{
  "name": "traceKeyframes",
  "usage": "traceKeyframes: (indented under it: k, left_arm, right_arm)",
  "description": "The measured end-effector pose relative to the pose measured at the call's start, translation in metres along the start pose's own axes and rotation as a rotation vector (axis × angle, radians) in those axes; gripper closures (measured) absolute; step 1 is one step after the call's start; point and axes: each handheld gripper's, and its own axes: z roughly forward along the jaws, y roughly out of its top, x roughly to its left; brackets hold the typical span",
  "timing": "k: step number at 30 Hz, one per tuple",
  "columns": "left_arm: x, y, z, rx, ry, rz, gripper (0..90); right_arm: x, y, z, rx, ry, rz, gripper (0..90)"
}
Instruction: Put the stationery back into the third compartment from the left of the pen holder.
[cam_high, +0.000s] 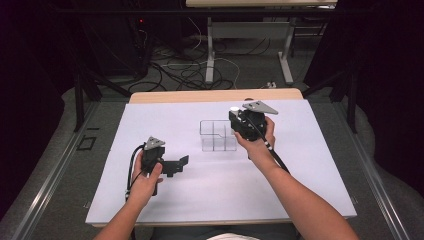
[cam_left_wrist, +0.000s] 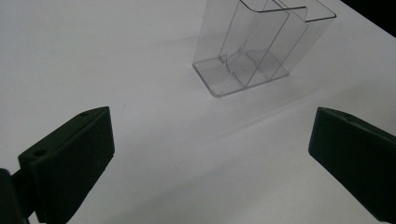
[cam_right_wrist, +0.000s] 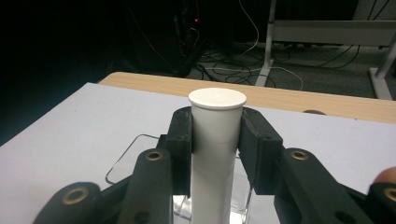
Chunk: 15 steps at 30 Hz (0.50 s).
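White tube (cam_right_wrist: 216, 154) pinched upright in right hand-held gripper (cam_right_wrist: 215, 140), jaws pressed on both sides just under flat cap. Held directly over clear divided organizer (cam_high: 218, 136), near its 1 o'clock corner in high view; tube bottom hidden, contact with organizer not discernible. Right hand-held gripper (cam_high: 248, 124) at roughly 12 o'clock from counter centre, grey plate on top, cable trailing back along forearm. Left hand-held gripper (cam_left_wrist: 210, 154) spread wide, nothing between jaws, hovering low over white counter (cam_high: 300, 170) at about 8 o'clock from organizer, well apart from it, jaws aimed toward it. Organizer (cam_left_wrist: 261, 46) upright on counter, compartments look empty in left gripper view. Wooden counter edge at far side, 12 o'clock.
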Motion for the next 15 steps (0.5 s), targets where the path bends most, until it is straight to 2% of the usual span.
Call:
traceKeyframes:
  k: [15]
  left_arm:
    - [0.001,-0.001,0.000,-0.001,0.005,-0.014,0.3]
  right_arm:
    - [0.002,-0.007,0.014,0.033,-0.007,-0.019,66.8]
